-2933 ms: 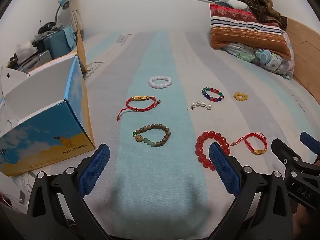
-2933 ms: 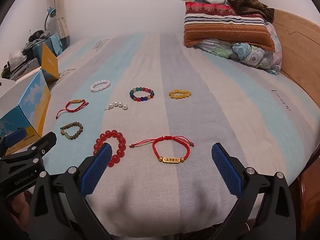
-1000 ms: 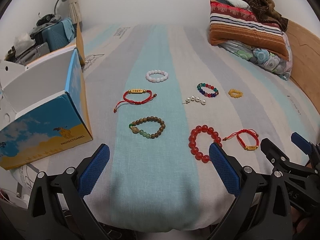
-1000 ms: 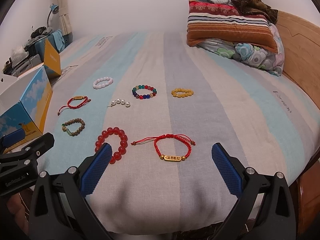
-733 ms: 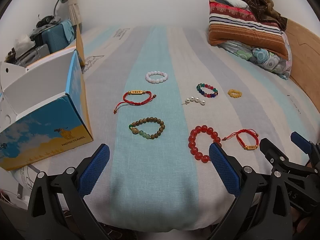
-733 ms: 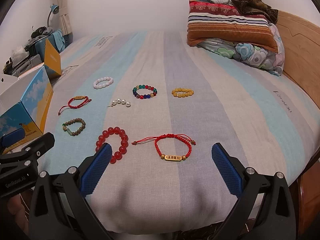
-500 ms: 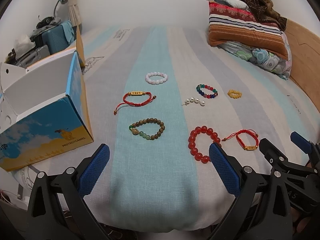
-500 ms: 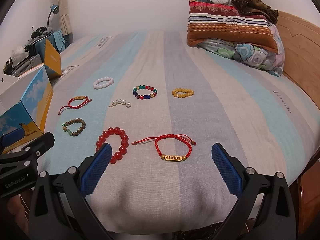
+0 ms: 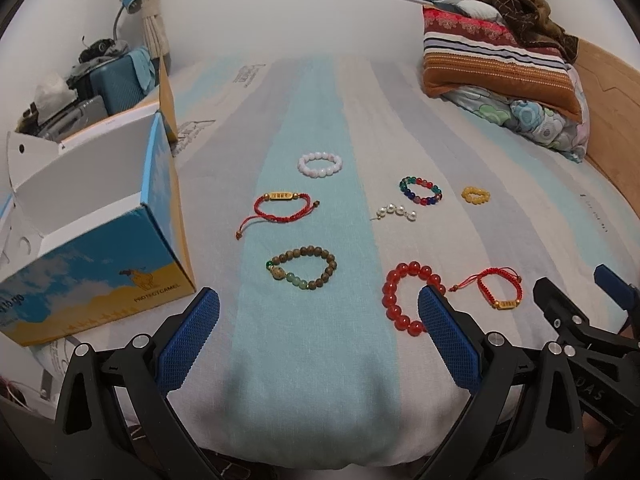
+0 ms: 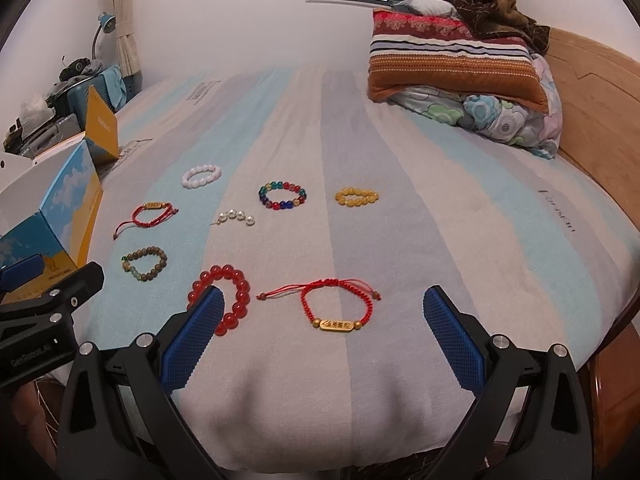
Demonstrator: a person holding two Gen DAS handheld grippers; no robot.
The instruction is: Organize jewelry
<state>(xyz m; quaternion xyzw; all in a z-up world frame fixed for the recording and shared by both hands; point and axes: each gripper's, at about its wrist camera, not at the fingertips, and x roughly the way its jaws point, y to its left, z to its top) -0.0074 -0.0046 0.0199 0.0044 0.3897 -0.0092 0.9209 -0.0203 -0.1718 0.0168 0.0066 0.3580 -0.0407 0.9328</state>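
both grippers hover over the near edge of the bed (image 10: 460, 216), which wears a striped sheet, and each has its jaws spread wide with nothing between them. the left gripper (image 9: 318, 332) points toward the brown bead bracelet (image 9: 302, 267), which lies just ahead of it on the light blue stripe. the right gripper (image 10: 320, 336) points at the red cord bracelet with a gold plate (image 10: 334, 304), which lies flat between its blue pads without touching them.

the jewelry is laid out loosely in rows on the sheet, each piece apart from the others. the big red bead bracelet (image 10: 224, 296) lies just left of that cord bracelet, partly hidden behind the right gripper's left pad. farther back are a second red cord bracelet (image 9: 280, 208), a short strand of pearls (image 9: 396, 212), a multicolored bead bracelet (image 10: 282, 196) and a small yellow bead bracelet (image 10: 357, 196). a white bead bracelet (image 9: 320, 164) lies farthest back.

an open blue and yellow cardboard box (image 9: 92, 248) stands at the left side of the bed. striped and flowered pillows (image 10: 456, 64) are piled at the far right by the wooden headboard (image 10: 592, 92).
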